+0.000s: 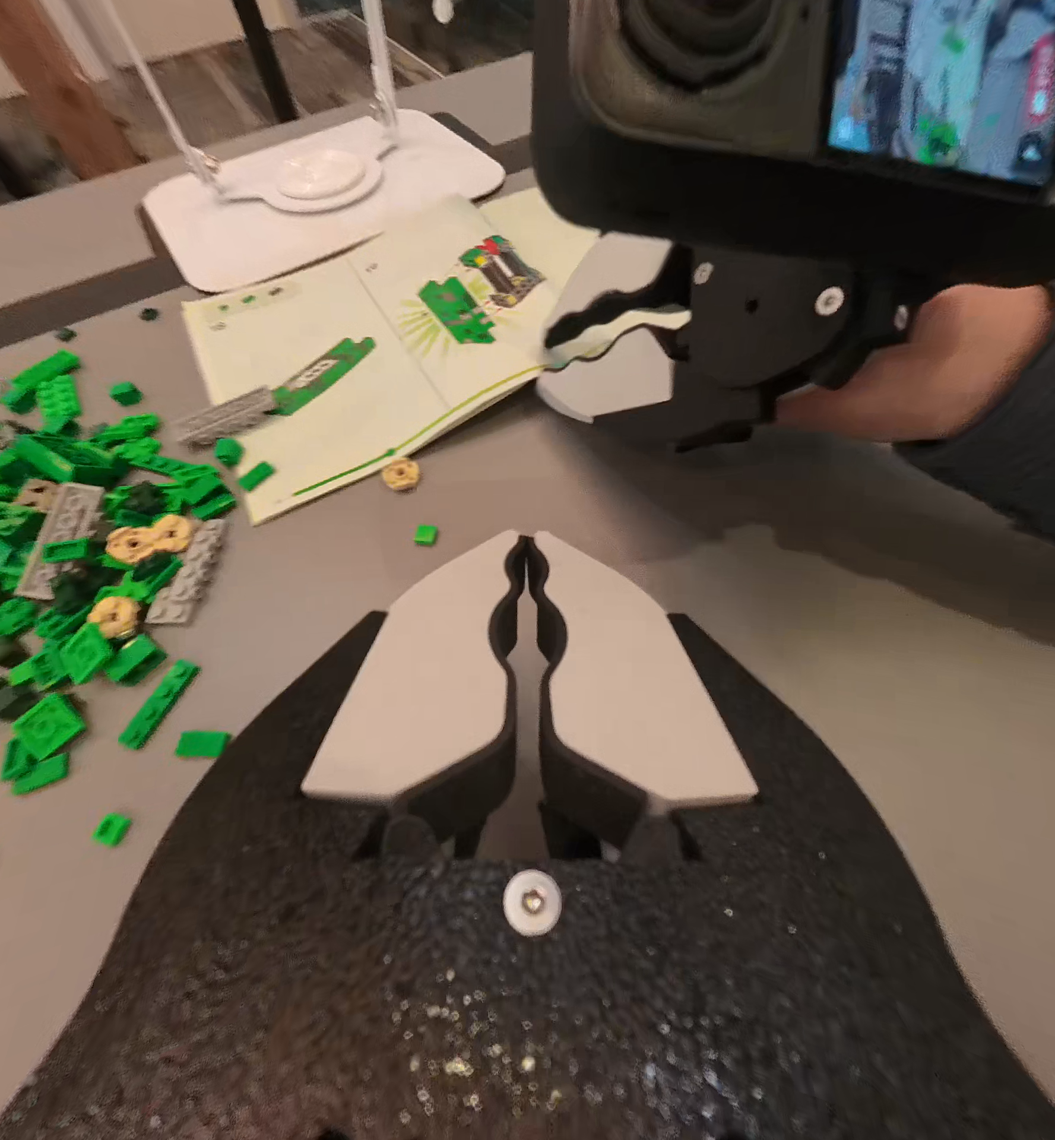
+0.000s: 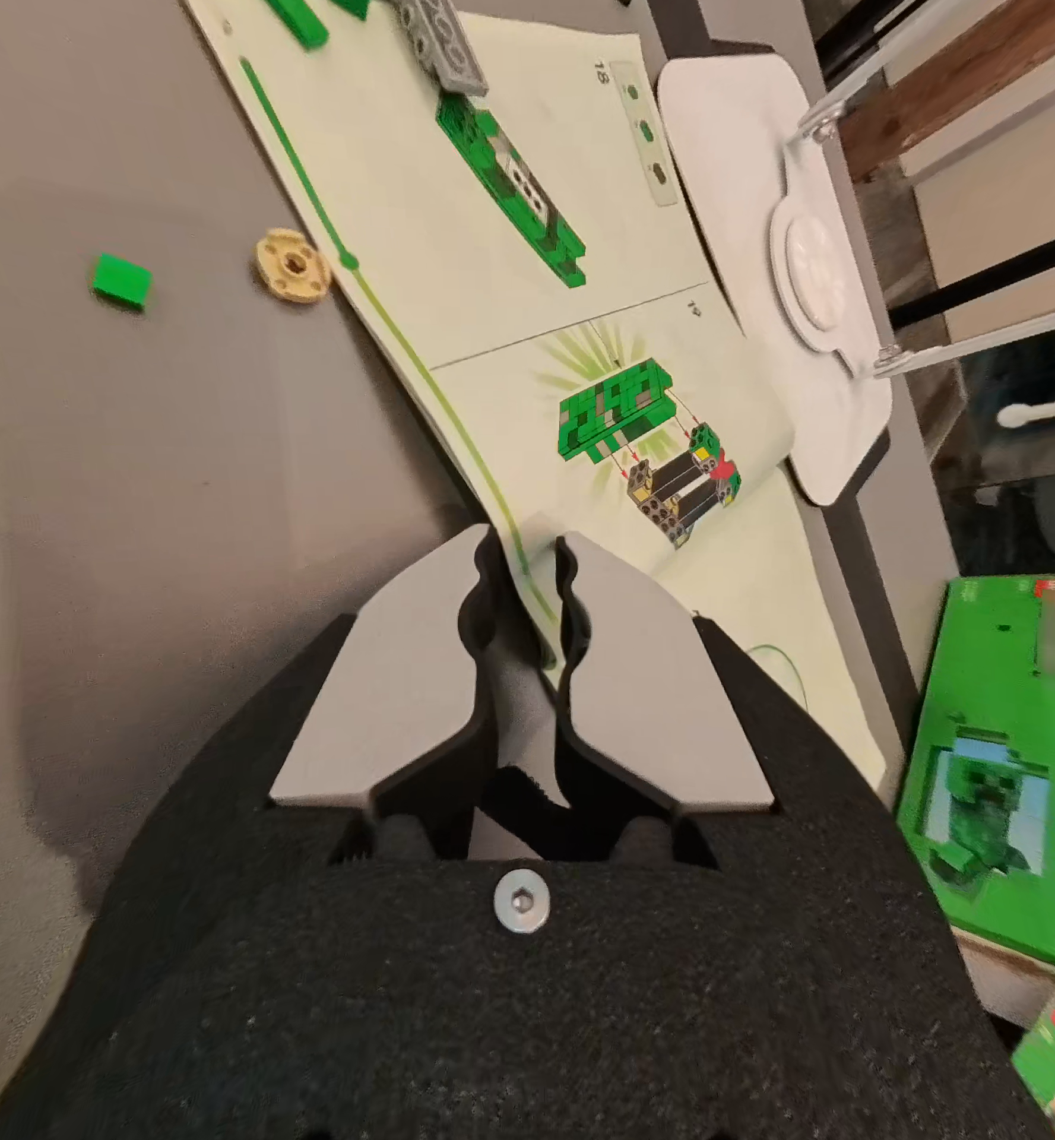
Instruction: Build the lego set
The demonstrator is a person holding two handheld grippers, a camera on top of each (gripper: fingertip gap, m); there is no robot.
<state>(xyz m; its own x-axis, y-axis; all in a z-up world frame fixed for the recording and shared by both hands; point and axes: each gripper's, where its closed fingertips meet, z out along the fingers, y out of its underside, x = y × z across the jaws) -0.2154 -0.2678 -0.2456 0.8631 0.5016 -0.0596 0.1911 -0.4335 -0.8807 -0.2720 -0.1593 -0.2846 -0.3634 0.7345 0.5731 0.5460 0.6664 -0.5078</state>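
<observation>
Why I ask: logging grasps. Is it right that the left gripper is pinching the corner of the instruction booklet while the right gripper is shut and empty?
No, the sides are swapped. The right gripper pinches the instruction booklet; the left gripper is shut and empty. Both wrist views show this.

The grey counter (image 1: 728, 617) has a dull matte top, lit softly from above. A white lamp base (image 1: 327, 185) with clear stems sits near its far edge. Beyond the lamp base, black frame legs (image 1: 265, 55) and a brown wooden post (image 1: 50, 80) stand on wood-look flooring (image 1: 216, 74).
</observation>
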